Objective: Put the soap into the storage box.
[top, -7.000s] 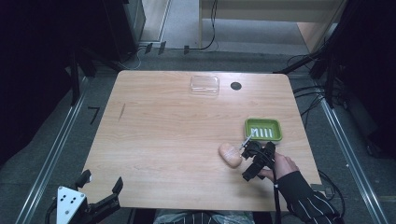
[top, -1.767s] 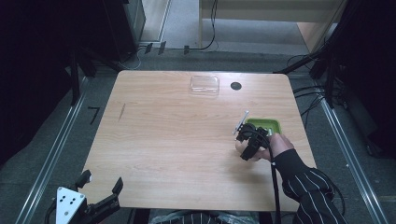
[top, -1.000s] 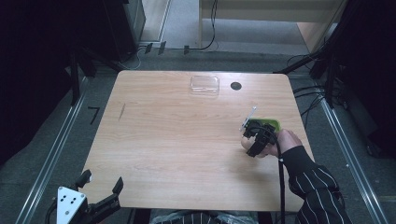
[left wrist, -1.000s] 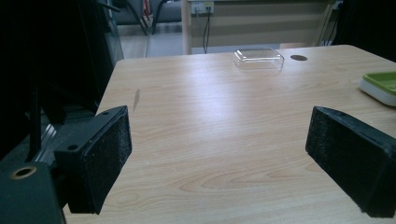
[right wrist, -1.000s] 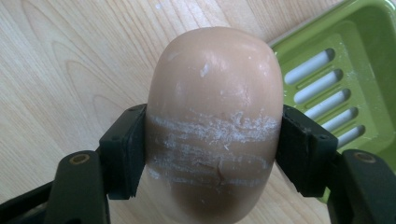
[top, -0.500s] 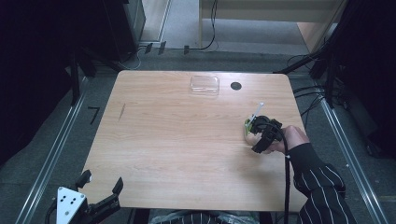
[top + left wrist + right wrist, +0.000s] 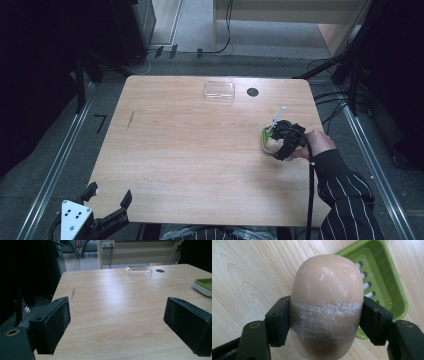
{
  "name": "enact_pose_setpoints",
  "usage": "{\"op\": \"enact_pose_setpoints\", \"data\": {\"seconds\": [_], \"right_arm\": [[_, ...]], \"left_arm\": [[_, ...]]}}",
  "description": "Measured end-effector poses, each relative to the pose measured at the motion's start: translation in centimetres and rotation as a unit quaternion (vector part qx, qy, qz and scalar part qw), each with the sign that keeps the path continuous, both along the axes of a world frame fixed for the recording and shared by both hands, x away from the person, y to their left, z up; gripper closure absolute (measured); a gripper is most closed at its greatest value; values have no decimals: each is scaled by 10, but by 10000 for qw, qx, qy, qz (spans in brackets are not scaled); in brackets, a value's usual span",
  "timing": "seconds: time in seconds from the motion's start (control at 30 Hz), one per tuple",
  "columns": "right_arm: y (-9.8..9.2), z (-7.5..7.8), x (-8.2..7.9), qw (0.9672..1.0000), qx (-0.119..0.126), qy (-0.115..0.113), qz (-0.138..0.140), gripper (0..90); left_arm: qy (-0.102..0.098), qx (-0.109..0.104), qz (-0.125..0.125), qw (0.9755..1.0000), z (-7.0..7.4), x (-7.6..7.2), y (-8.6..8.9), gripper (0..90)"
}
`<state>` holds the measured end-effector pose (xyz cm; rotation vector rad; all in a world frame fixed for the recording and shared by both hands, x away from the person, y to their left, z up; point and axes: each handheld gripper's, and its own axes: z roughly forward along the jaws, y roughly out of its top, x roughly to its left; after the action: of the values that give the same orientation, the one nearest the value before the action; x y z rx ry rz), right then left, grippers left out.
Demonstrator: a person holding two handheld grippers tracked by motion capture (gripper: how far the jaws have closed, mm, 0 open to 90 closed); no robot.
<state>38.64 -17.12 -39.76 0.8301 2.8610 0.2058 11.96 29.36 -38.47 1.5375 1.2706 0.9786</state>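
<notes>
Right tongs: clamped on a pale pink soap bar, one black pad on each flank; the pads press its scuffed, white-streaked middle band.
Right tongs, place: in the high view the right tongs sit at the right side of the bench, over the near left edge of the green soap dish, with a hand behind them.
Soap bar: held clear of the wood, above the rim of the green soap dish; the slotted floor of the dish lies beyond it.
Left tongs: wide apart, nothing between the pads, touching nothing.
Left tongs, place: at the near left corner of the bench in the high view, pointing across the wood.
Clear lid: at the far edge of the bench, well apart from both tongs, just left of a dark round hole.
</notes>
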Motion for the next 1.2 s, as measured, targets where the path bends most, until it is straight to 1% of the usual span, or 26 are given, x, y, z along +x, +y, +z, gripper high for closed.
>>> {"op": "enact_pose_setpoints", "data": {"seconds": [0.43,0.5,0.7,0.97,1.0,1.2], "right_arm": [[-6,5,7,9999,-4,-70,92,333],[-6,5,9,9998,18,-89,182,333],[-9,5,14,9998,6,-88,186,333],[-13,3,21,9994,-41,-149,305,333],[-14,2,23,9994,-76,-123,321,333],[-17,-3,30,9991,-136,-131,373,333]], "left_arm": [[7,0,23,10000,0,-1,0,72],[10,2,29,10000,0,-1,0,72],[21,9,46,10000,0,-3,1,72],[25,18,91,10000,0,-5,2,72],[25,2,107,9999,0,-6,2,72],[20,12,135,9999,0,-7,3,72]]}}
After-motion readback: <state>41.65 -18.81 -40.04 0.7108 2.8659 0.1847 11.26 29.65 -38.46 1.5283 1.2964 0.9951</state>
